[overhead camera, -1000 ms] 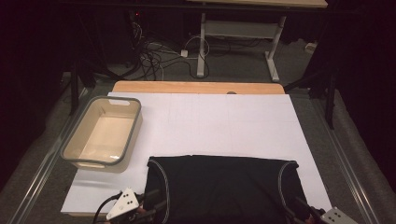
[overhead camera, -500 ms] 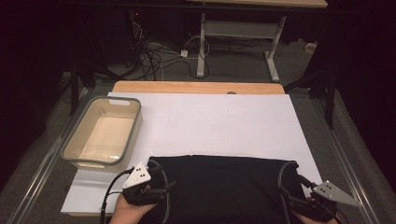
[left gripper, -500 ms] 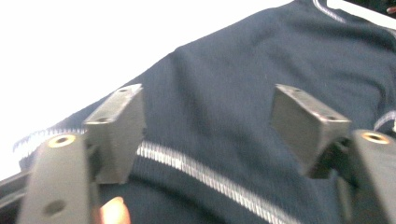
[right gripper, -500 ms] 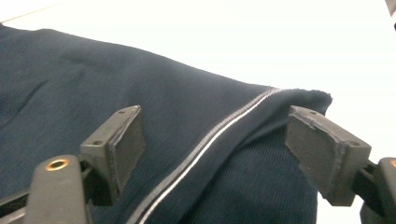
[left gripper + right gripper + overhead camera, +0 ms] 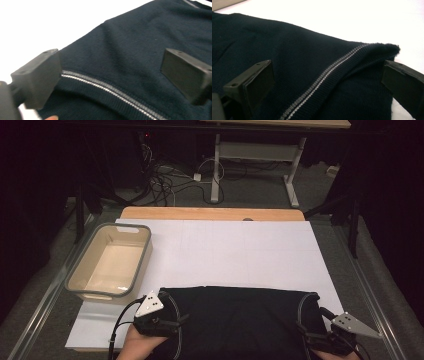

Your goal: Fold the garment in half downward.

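Observation:
A dark navy knit garment (image 5: 240,320) with a grey stripe (image 5: 107,88) along its ribbed edge lies flat on the white sheet (image 5: 225,250) at the near edge of the table. My left gripper (image 5: 175,320) sits at its left side. Its jaws have just been opening and now stand wide apart over the cloth (image 5: 111,75), with no pad pressing on it. My right gripper (image 5: 312,337) is at the garment's right corner. Its jaws have also just been opening and stand wide on either side of the striped fold (image 5: 324,77), apart from it.
A beige tub with a grey rim (image 5: 111,262) stands on the left of the sheet. The wooden table edge (image 5: 210,213) runs along the far side. Beyond it are cables (image 5: 165,180) and white desk legs (image 5: 216,175) on the floor.
Both hands have moved away from the near edge and up to the garment's left and right sides. The garment lies where it did.

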Tool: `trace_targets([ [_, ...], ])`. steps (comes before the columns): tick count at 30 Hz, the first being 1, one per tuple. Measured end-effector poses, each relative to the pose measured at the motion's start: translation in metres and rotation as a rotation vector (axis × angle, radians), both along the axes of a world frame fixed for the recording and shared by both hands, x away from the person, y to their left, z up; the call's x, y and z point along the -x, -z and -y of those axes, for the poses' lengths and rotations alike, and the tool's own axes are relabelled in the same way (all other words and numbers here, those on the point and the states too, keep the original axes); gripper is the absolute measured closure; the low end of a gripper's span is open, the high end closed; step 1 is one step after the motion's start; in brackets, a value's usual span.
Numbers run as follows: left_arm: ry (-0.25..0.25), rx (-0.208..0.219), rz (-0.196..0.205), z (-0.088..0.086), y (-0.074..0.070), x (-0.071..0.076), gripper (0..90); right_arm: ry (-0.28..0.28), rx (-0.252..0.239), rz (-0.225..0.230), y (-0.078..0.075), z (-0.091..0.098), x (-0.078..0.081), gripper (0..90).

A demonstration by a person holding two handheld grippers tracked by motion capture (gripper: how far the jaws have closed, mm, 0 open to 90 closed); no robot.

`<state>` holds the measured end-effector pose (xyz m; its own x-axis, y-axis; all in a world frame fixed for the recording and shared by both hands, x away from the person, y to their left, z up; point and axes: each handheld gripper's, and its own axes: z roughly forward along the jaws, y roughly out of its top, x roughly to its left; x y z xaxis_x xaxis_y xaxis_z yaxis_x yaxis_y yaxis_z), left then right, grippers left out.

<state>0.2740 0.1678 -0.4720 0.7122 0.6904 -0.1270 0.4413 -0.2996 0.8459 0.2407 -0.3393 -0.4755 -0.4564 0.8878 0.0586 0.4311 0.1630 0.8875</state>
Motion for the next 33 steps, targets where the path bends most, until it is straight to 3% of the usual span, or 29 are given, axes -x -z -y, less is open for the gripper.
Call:
trace_targets([
  [6,-0.029,0.014,-0.015,-0.01,-0.001,-0.005,0.0,0.005,0.001,0.0,0.001,0.002,0.002,0.3],
  [9,-0.069,0.001,0.0,-0.019,0.0,-0.008,0.0,-0.002,0.001,-0.008,0.003,0.0,0.002,0.3],
  [13,-0.091,-0.007,-0.021,-0.027,0.003,-0.014,0.0,-0.005,0.002,-0.009,0.004,-0.001,0.001,0.3],
  [17,-0.125,-0.033,-0.045,-0.03,0.007,-0.022,8.2,0.0,0.001,-0.011,0.004,-0.001,0.001,0.4],
  [22,-0.154,-0.023,-0.086,-0.029,0.009,-0.033,19.9,0.001,0.009,-0.017,0.005,-0.002,0.0,0.7],
  [28,-0.224,-0.107,-0.151,-0.022,0.013,-0.044,24.4,0.001,0.022,-0.02,0.005,-0.003,0.0,0.8],
  [31,-0.219,-0.109,-0.209,-0.023,0.015,-0.047,25.3,0.001,0.025,-0.018,0.006,-0.003,0.0,0.9],
  [33,-0.208,-0.102,-0.217,-0.024,0.015,-0.048,30.7,0.009,0.024,-0.022,0.006,-0.002,0.001,1.2],
])
